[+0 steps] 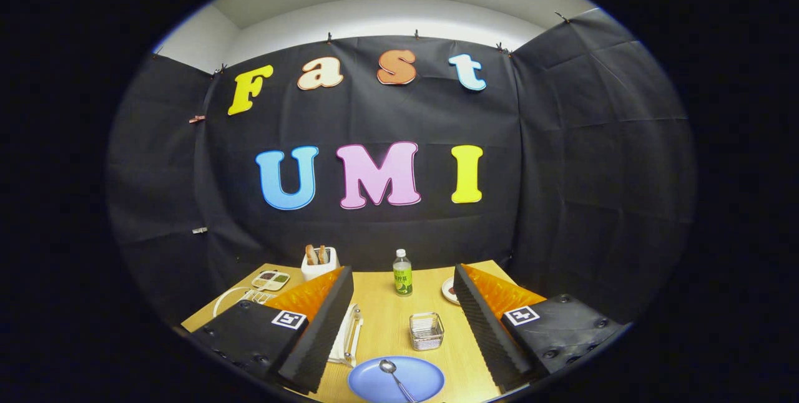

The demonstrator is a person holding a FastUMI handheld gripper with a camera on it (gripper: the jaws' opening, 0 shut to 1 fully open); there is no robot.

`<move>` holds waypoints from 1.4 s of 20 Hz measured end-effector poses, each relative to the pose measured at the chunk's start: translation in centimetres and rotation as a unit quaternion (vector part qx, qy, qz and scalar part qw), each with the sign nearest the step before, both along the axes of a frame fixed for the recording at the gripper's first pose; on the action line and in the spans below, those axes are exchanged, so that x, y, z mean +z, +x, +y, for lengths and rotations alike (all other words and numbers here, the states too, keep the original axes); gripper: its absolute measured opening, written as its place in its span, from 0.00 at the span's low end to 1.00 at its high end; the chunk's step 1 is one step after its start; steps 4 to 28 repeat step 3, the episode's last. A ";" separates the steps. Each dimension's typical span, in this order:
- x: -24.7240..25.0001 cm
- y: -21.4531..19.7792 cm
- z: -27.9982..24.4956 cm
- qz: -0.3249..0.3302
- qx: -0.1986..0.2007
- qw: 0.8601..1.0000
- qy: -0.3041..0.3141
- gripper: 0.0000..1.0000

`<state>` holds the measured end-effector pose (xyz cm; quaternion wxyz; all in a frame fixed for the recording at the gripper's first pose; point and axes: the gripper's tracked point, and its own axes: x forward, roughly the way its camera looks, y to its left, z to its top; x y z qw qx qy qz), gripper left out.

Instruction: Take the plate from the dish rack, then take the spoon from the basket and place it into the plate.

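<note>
With the tool [399, 328] spread wide and holding nothing, the spoon [394, 378] lies in the blue plate [396, 380] on the bench [381, 315], the wire basket [426, 330] just beyond the plate, a bottle [402, 272] farther beyond.

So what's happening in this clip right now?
A person holds a two-finger tool above a wooden table, its fingers wide open and gripping nothing. Between them, close in, a blue plate lies flat with a spoon resting in it. Just beyond it stands a small wire basket, then a green bottle. A white rack sits beside the left finger. The job looks done.
</note>
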<state>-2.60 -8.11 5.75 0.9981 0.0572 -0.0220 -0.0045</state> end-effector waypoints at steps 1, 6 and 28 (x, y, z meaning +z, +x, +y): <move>-0.1 0.1 0.0 -0.002 -0.002 1.000 0.005 0.99; -0.5 0.6 0.0 0.004 0.001 1.000 0.016 0.98; -0.5 0.6 0.0 0.004 0.001 1.000 0.016 0.98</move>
